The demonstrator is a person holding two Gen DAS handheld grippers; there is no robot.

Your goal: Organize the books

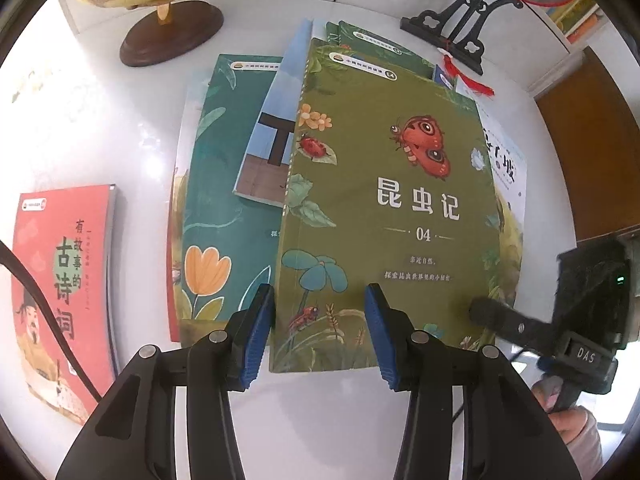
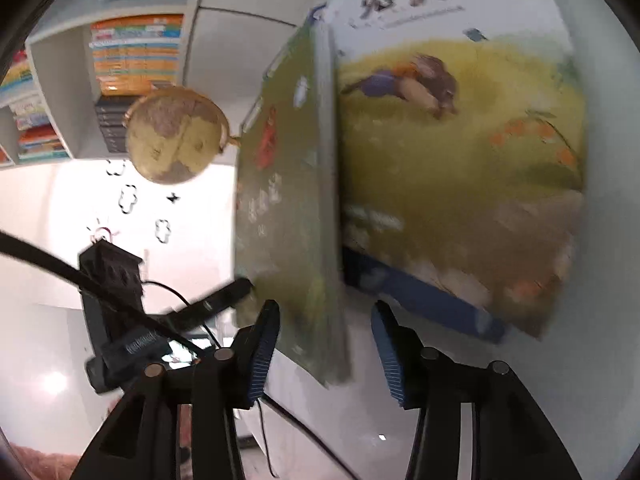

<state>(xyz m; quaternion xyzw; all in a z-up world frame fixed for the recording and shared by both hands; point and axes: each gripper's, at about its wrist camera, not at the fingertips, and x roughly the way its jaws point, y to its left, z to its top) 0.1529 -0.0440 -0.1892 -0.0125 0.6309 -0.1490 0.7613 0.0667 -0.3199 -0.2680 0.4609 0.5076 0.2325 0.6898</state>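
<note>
An olive green book point(image 1: 384, 208) with a red moth on its cover lies tilted on top of an untidy pile on the white table point(image 1: 132, 128). My left gripper point(image 1: 320, 332) points down at the book's near left corner. Its left pad sits against the spine and its right pad is over the cover, with a gap between them. In the blurred right wrist view the same green book point(image 2: 288, 208) shows nearly edge-on, its near corner between the pads of my right gripper point(image 2: 326, 344). There is space between the book and the right pad. The right gripper's finger point(image 1: 486, 314) rests by the cover's right side.
Under the green book lie a teal book point(image 1: 216, 200), a blue book point(image 1: 268, 148) and a yellow-and-white book point(image 2: 460, 152). A red book point(image 1: 60, 288) lies apart on the left. A globe point(image 1: 168, 28) and a black ornament stand point(image 1: 460, 28) stand behind the pile. Shelves of books point(image 2: 136, 56) fill the background.
</note>
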